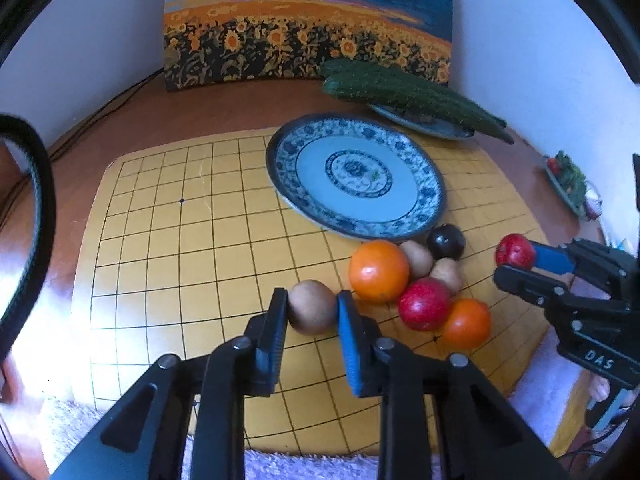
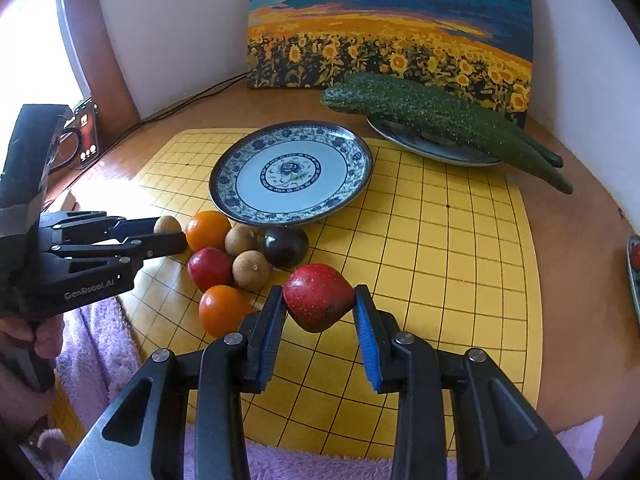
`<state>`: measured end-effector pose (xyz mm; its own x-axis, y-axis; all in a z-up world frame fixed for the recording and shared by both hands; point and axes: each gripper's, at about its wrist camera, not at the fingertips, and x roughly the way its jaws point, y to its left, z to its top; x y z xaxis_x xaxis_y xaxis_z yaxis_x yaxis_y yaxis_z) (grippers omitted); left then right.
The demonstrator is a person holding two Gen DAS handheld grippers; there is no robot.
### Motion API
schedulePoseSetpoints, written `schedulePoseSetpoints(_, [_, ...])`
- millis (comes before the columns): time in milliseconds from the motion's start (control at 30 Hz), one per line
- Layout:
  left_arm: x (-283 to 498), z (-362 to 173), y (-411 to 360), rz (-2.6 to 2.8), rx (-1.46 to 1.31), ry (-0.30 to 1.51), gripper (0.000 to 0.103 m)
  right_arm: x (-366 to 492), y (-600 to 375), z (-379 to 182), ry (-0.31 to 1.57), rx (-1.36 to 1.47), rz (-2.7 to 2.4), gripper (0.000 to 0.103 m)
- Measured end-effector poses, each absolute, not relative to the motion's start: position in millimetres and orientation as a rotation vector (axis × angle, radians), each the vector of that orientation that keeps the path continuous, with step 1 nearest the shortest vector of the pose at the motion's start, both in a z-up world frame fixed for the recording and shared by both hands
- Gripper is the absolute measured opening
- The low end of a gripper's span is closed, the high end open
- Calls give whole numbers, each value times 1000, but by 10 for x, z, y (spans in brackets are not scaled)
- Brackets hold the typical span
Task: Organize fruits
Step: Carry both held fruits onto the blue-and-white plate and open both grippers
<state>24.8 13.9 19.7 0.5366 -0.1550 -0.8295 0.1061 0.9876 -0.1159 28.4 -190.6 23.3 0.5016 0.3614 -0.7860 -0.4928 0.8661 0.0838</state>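
Both grippers are found loaded. The left gripper (image 1: 313, 309) is clenched on a small round brown fruit (image 1: 312, 307), its pads pressed against both sides of it; whether that fruit is clear of the yellow grid board (image 1: 192, 248) cannot be told. The right gripper (image 2: 319, 308) is clenched on a red fruit (image 2: 318, 297), which is seen held above the board in the left wrist view.

The patterned plate (image 2: 362, 168) is noted empty at the far side of the board. Just in front of its near rim a cluster remains: 2 orange fruits, 1 red fruit (image 2: 209, 268), 2 brown fruits and 1 dark fruit (image 2: 285, 246), most of them touching one another. A second plate (image 2: 440, 146) further back is occupied by 2 long green gourds (image 2: 440, 120).

The step in hand is judged to be the pick-up, with no fruit yet delivered. The next move is expected to call for each held fruit to be carried over the cluster to the patterned plate and released low inside the rim, 1 gripper at a time, since round fruit is likely to roll.
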Motion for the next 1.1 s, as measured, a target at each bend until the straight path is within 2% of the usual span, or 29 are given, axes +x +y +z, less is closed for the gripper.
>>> schedulePoseSetpoints(533, [702, 685, -21, -165, -37, 912, 26, 700, -1712, 517, 873, -148, 526, 35])
schedulePoseSetpoints(1100, [1192, 315, -113, -155, -29, 990, 26, 1219, -1449, 278, 938, -153, 514, 35])
